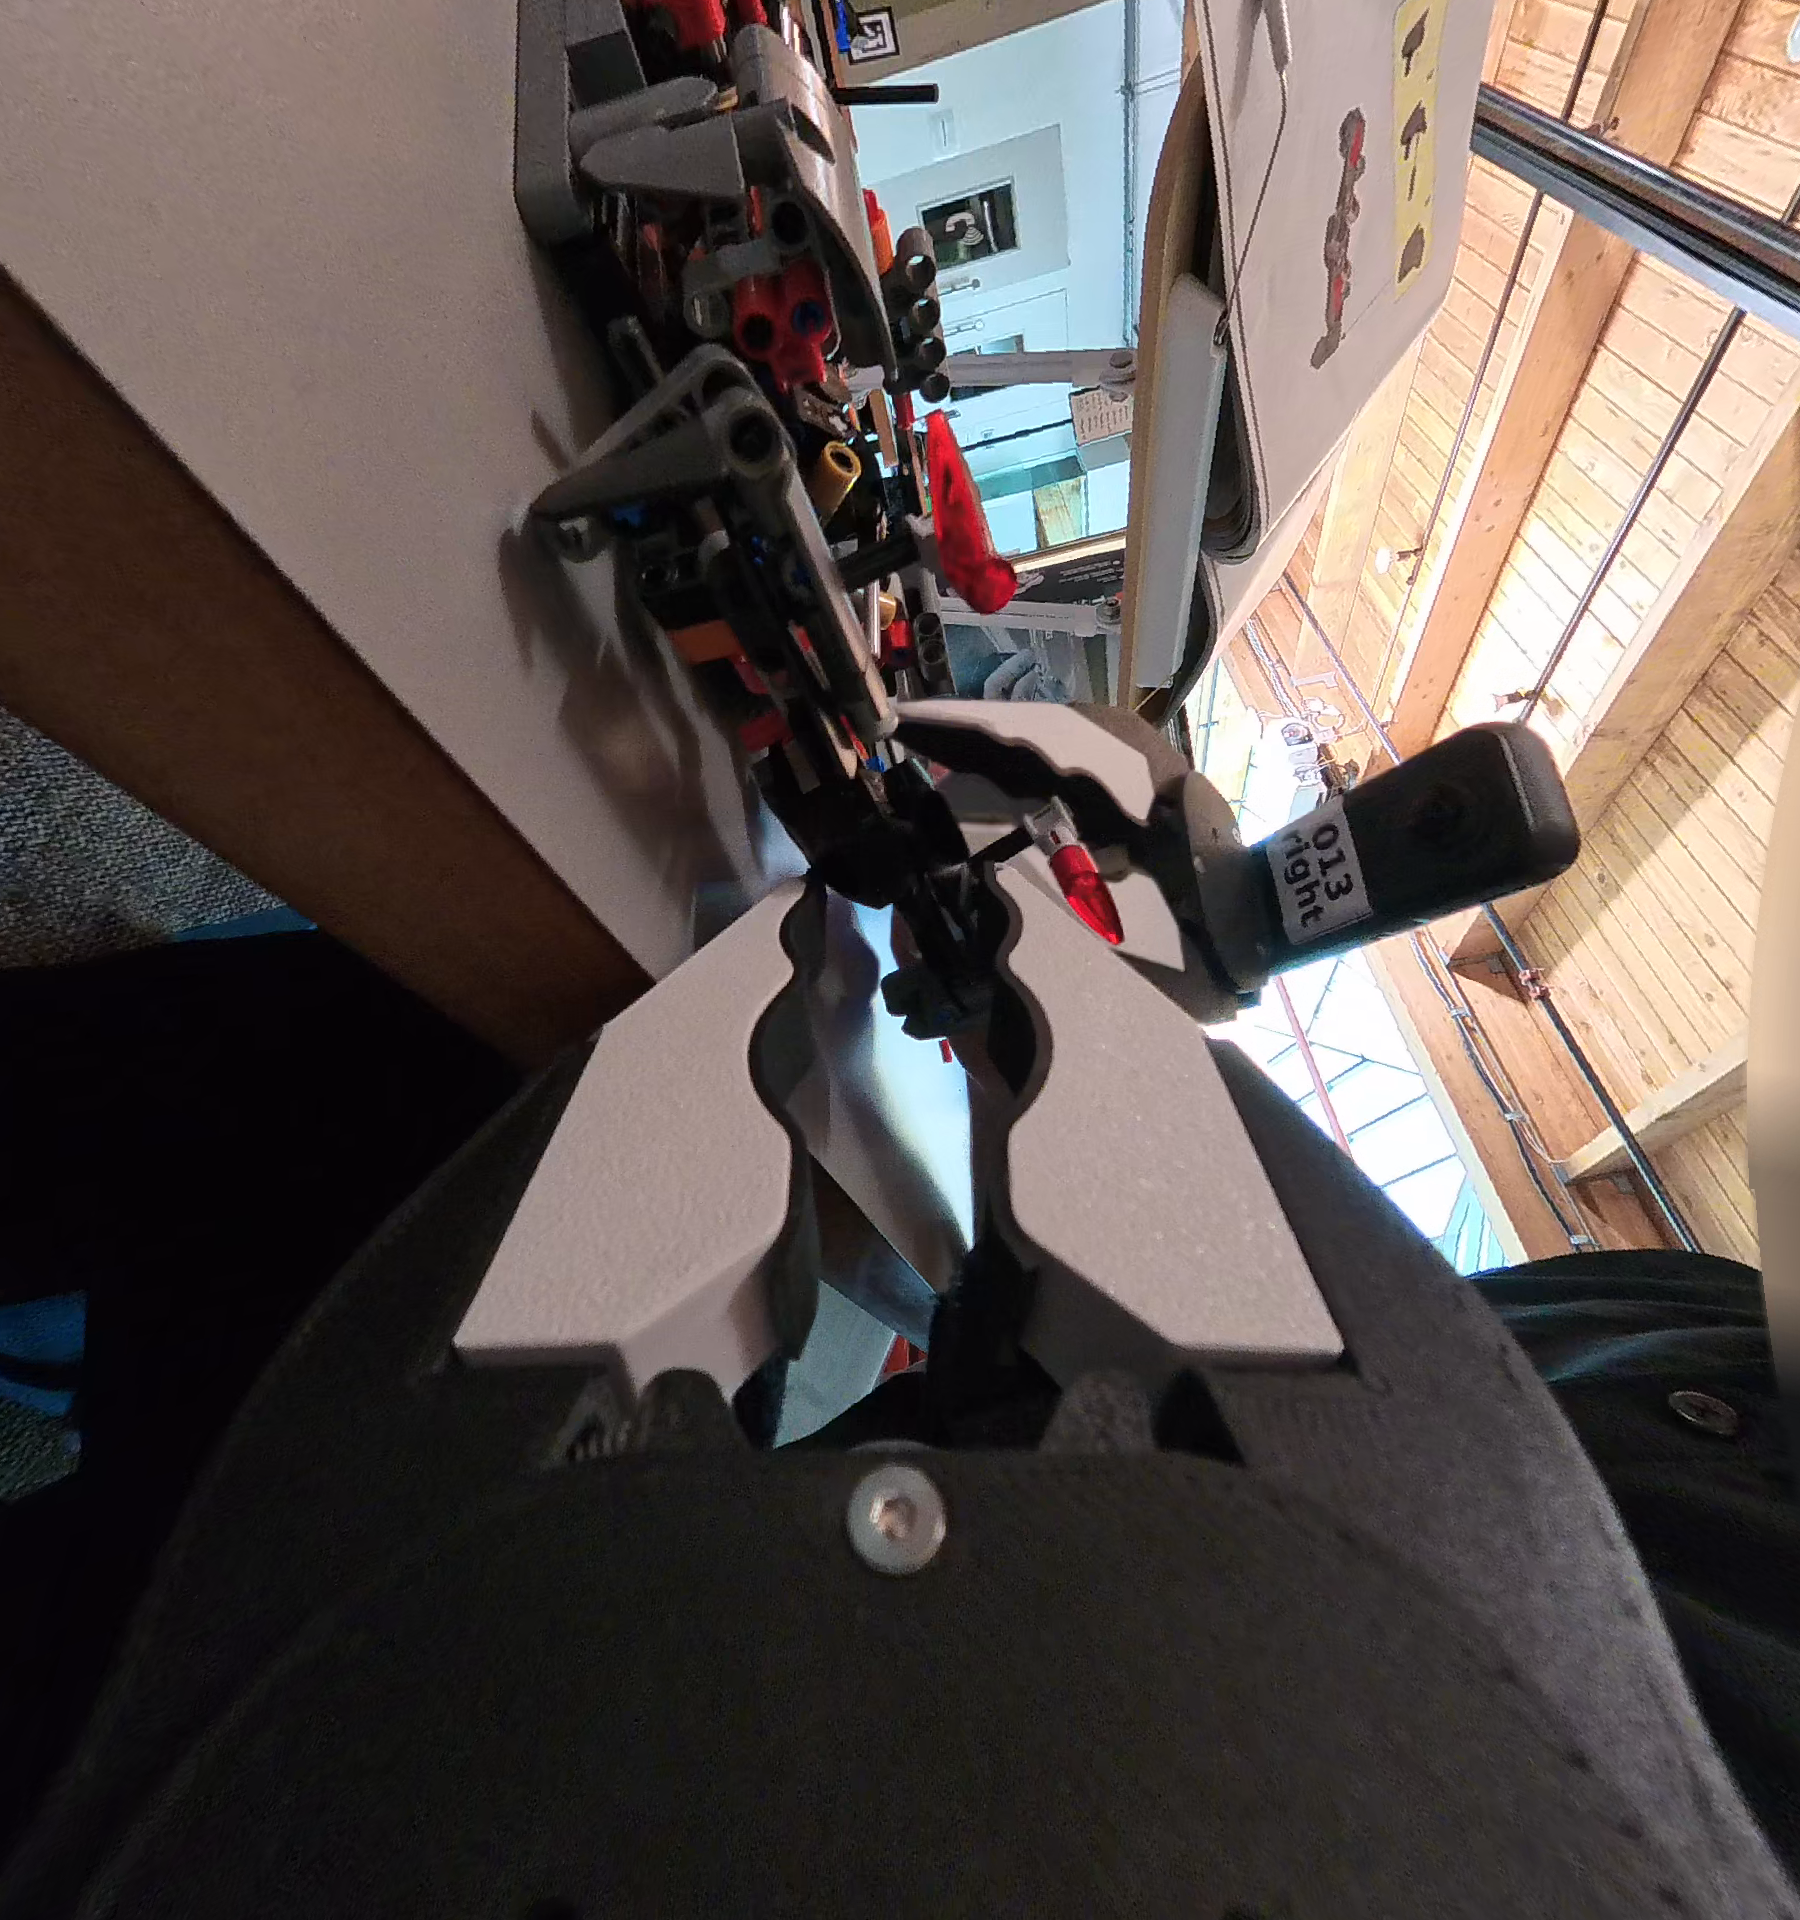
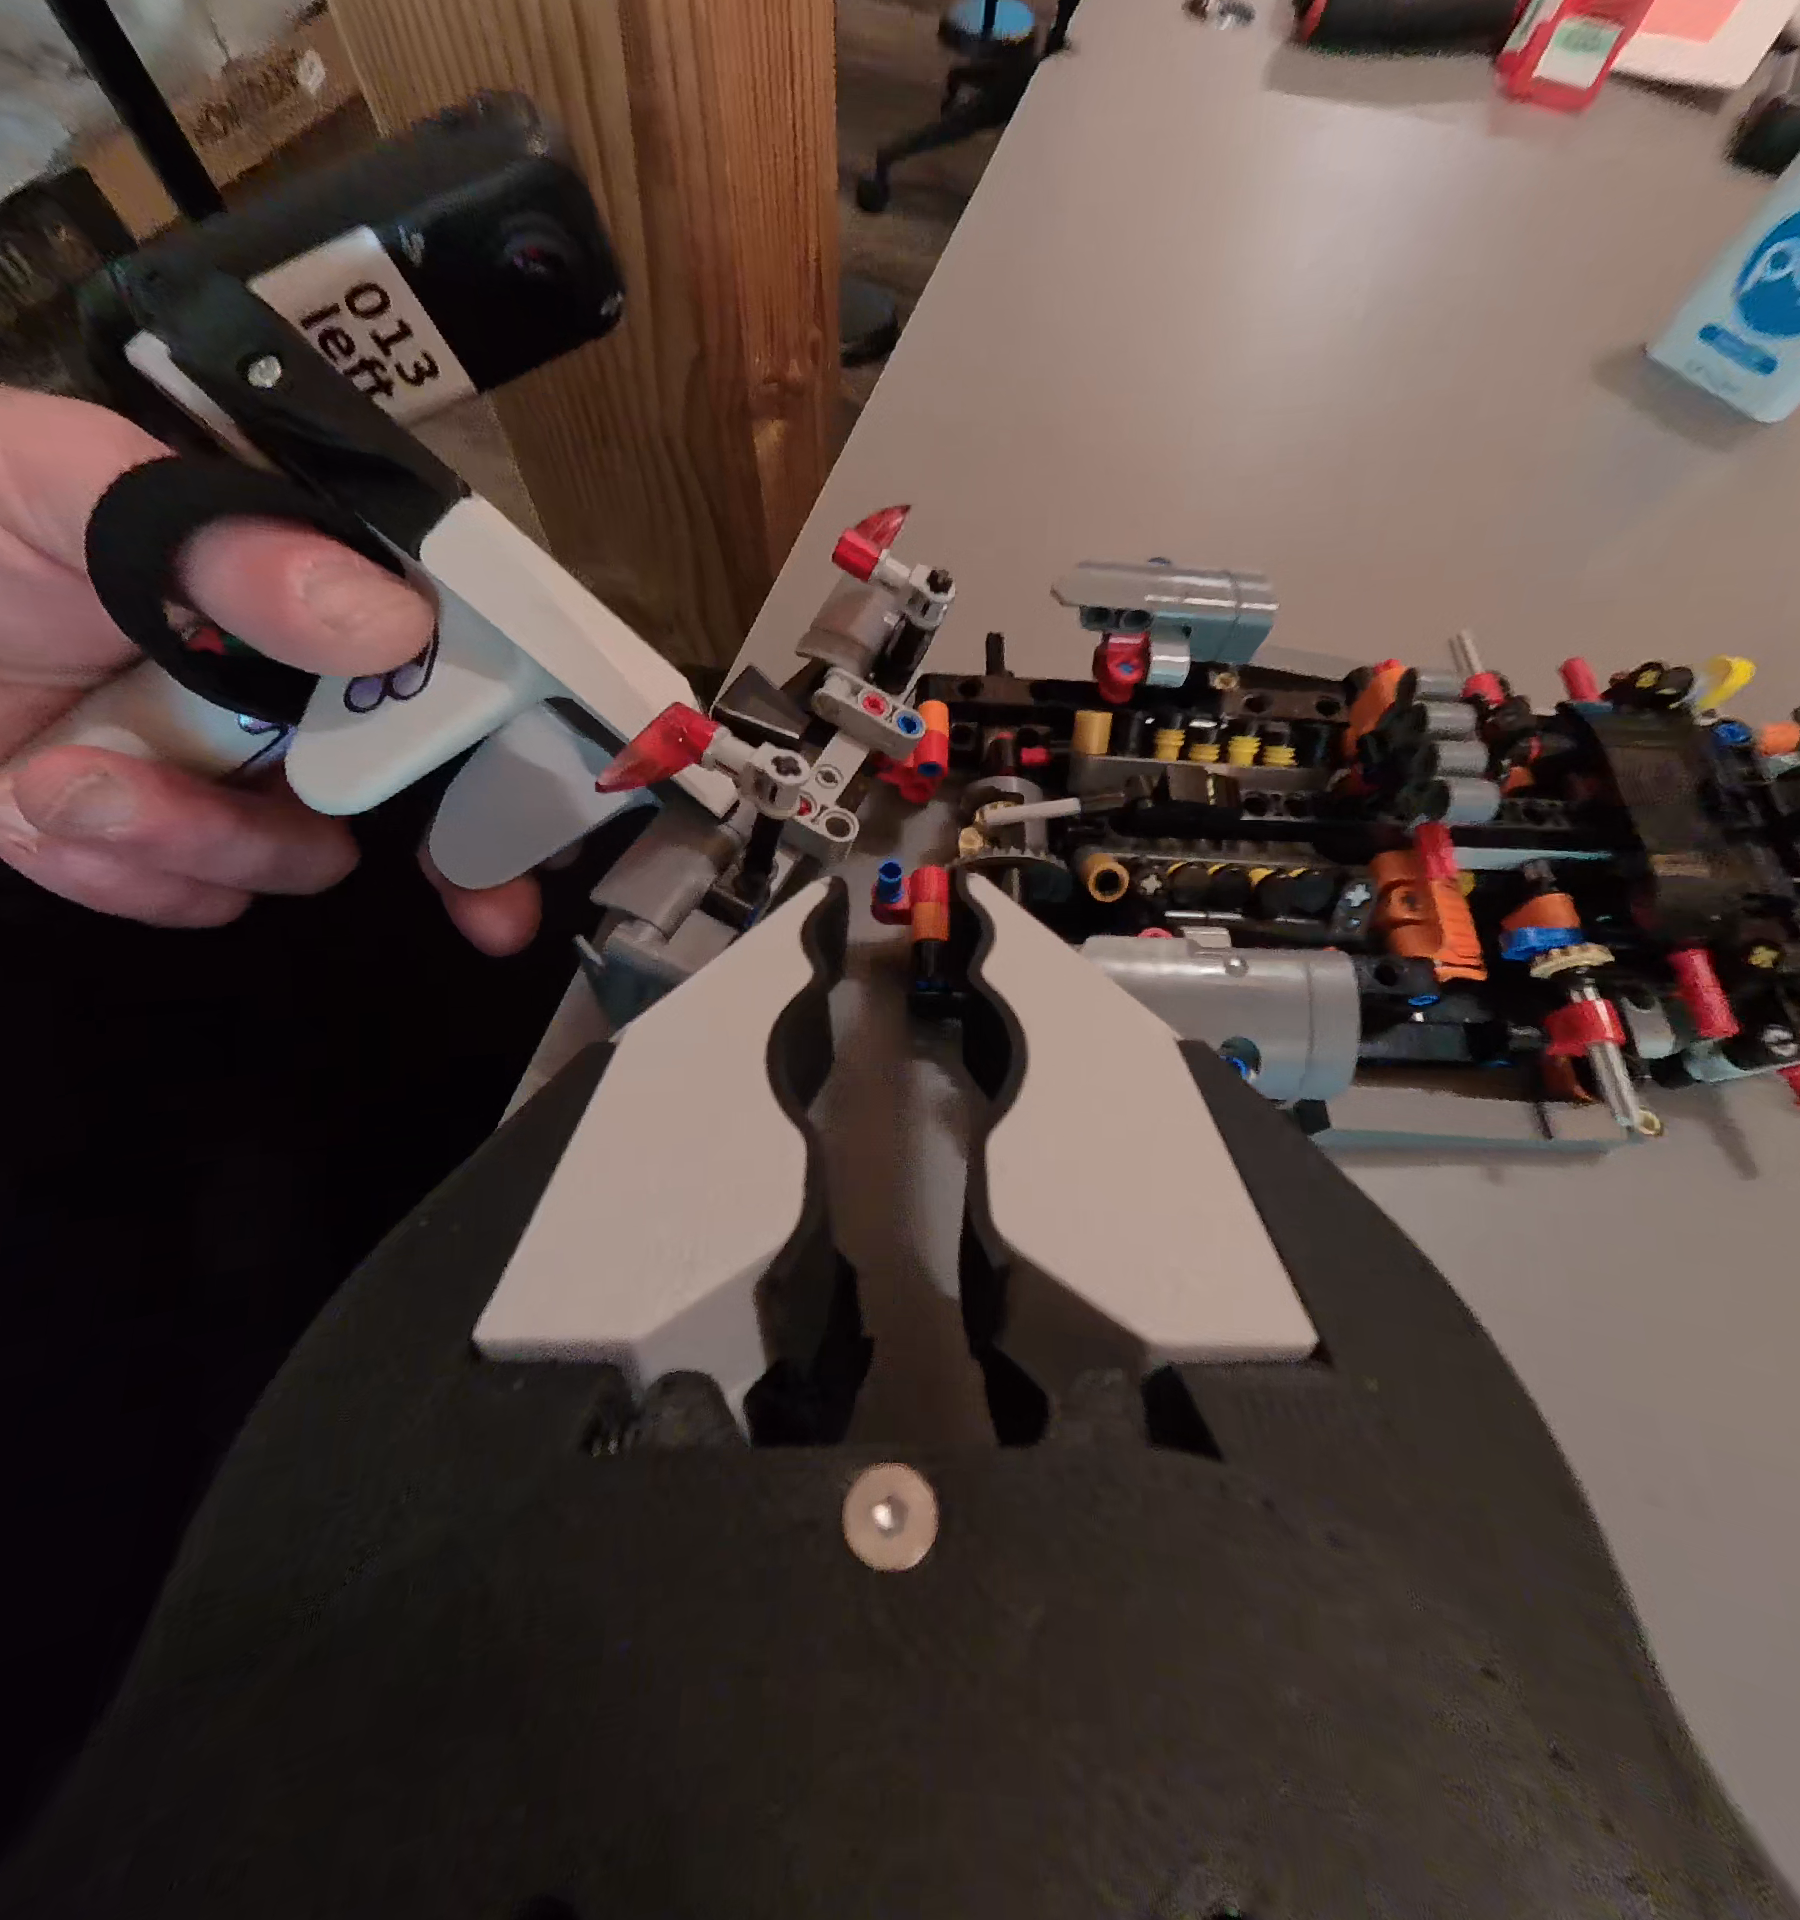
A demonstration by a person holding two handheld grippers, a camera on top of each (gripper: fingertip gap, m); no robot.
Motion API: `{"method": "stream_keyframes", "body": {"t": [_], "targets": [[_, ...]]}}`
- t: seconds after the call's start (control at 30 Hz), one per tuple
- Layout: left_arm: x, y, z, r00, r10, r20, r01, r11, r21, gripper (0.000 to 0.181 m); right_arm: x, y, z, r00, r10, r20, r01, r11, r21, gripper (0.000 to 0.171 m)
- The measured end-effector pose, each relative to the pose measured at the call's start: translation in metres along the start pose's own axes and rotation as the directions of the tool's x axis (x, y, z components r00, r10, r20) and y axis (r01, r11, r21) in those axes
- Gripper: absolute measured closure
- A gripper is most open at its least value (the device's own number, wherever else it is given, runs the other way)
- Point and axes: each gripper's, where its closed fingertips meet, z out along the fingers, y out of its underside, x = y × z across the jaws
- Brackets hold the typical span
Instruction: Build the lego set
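Note:
A long, part-built Lego Technic chassis point(image 2: 1291, 831) of black, grey, red and orange parts lies on the grey table point(image 2: 1291, 364), with its near end at the table's edge. Two arms with red translucent tips point(image 2: 657, 753) stick up from that end. My left gripper point(image 1: 901, 899) is shut on dark parts at this end of the chassis point(image 1: 761, 582). A hand holds it in the right wrist view point(image 2: 563, 727). My right gripper point(image 2: 901, 888) hovers over the same end, its jaws a little apart around a red, orange and black connector point(image 2: 927, 914). It also shows in the left wrist view point(image 1: 1062, 769).
A wooden post point(image 2: 667, 312) stands just beyond the table's edge by the left gripper. A light blue carton point(image 2: 1779, 281) and a red box point(image 2: 1561, 52) stand at the far side. An open instruction booklet point(image 1: 1322, 208) lies behind the chassis. Left and right tips are no more than a few centimetres apart.

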Motion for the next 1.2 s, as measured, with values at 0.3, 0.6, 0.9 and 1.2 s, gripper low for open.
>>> {"method": "stream_keyframes", "body": {"t": [0.3,0.6,0.9,1.2], "targets": [[0.0,0.001,0.0,1.0,-0.003,-0.005,0.003,1.0,-0.001,0.155,0.001,0.009,0.013,1.0,-0.021,-0.015,0.019,0.996,-0.092,0.158],[0.0,0.001,-0.001,1.0,0.0,-0.009,0.0,1.0,-0.002,0.155,0.002,0.011,0.012,0.98,-0.192,-0.051,0.184,0.975,-0.121,0.158],[0.0,0.0,-0.001,1.0,0.0,-0.008,0.0,1.0,0.002,0.155,0.002,0.012,0.012,0.951,-0.298,-0.082,0.284,0.948,-0.147,0.158],[0.001,0.003,0.001,1.0,0.002,-0.011,-0.002,1.0,-0.007,0.155,0.002,0.012,0.008,0.959,-0.275,-0.065,0.265,0.956,-0.129,0.158]]}}
